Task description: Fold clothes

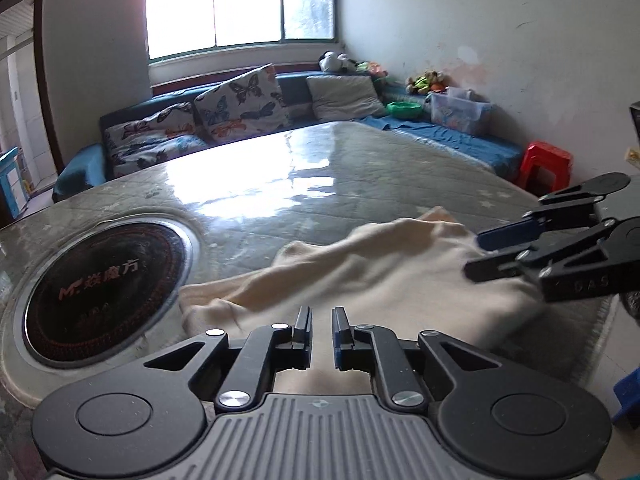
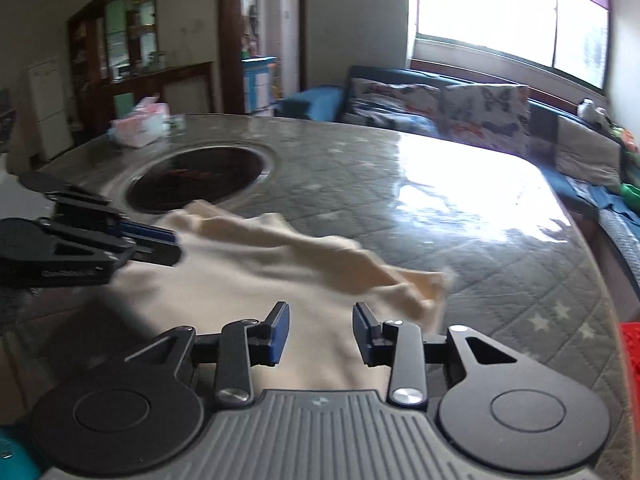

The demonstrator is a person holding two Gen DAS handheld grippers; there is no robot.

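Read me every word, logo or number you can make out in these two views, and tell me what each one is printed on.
"M" logo followed by three Chinese characters, the last two reading "魔方": on the round black cooktop set into the table.
Smaller line beneath it on the cooktop: too blurred to read.
"GAS"-like embossed letters on the right gripper: uncertain.
Tissue pack: print too blurred to read.

Cream garment [image 1: 384, 280]; grey star-quilted table cover [image 2: 500, 280]; cushions [image 1: 240, 104] seemingly butterfly-print.

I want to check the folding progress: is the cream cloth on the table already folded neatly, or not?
Not neatly folded. The cream cloth lies rumpled on the table, its far edge bunched into a wrinkled ridge.
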